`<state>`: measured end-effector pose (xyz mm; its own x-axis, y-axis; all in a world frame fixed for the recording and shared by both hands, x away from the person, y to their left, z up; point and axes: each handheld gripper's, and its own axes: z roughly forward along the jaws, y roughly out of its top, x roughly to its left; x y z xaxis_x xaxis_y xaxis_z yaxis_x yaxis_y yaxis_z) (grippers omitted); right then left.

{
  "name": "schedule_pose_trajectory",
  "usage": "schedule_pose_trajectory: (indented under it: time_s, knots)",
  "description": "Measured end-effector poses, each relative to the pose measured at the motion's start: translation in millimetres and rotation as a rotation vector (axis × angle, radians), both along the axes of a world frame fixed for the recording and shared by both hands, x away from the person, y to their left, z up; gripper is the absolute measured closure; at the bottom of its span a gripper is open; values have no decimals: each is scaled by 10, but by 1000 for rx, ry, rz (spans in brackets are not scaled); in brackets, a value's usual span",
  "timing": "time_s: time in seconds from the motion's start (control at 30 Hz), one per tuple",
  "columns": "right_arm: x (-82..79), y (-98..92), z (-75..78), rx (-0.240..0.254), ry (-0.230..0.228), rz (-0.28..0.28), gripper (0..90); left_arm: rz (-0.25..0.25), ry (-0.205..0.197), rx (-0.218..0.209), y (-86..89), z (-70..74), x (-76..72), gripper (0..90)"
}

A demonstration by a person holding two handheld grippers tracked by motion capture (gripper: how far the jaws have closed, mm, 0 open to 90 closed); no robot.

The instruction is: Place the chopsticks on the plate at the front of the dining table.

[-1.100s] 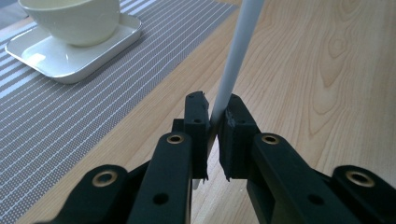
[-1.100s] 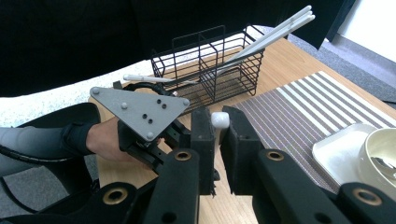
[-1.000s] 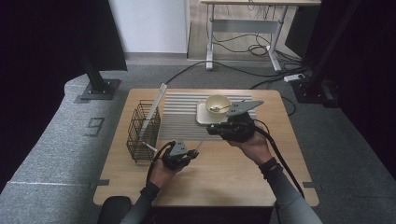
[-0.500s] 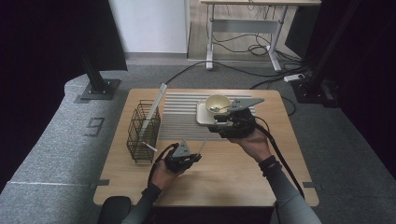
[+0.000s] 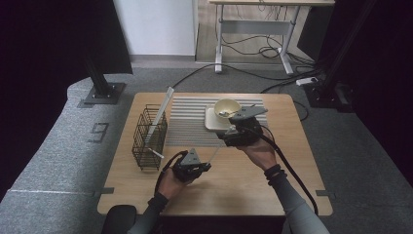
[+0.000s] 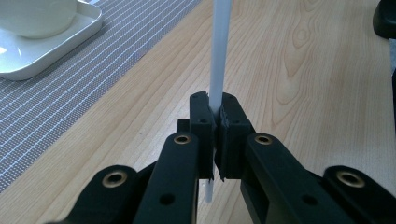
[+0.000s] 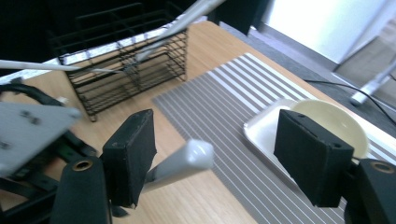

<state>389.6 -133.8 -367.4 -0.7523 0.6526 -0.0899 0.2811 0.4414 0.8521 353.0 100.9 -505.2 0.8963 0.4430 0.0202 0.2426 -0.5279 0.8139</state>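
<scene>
Left gripper (image 6: 212, 116) jaws clamp a thin, probably light, stiff white stick (image 6: 218, 56); right gripper (image 7: 215, 158) jaws have just been opening round its tip.

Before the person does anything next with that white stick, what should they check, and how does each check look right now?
1. Left gripper clamped on the white stick: ok, its jaws are shut on it.
2. Right gripper has let go: ok, its jaws have just been opening; the stick's end lies between them, no pad pressing.
3. Stick clear of the bowl and tray: ok.
4. Wire rack upright with room inside: ok.
5. Stick straight and undamaged: cannot tell.
</scene>
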Motion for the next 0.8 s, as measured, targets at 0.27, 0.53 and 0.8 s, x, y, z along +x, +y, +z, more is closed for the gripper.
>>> schedule_pose_trajectory:
  time_s: [0.27,0.53,0.8]
  knots:
    - [75,-353,-155,29,23,-82,261,-15,-4,-19,-24,31,-34,855]
    - [128,-561,-306,63,37,-136,247,-20,-4,-39,5,58,-38,855]
    - [163,-747,-495,80,47,-184,242,-25,-6,-42,5,84,-58,852]
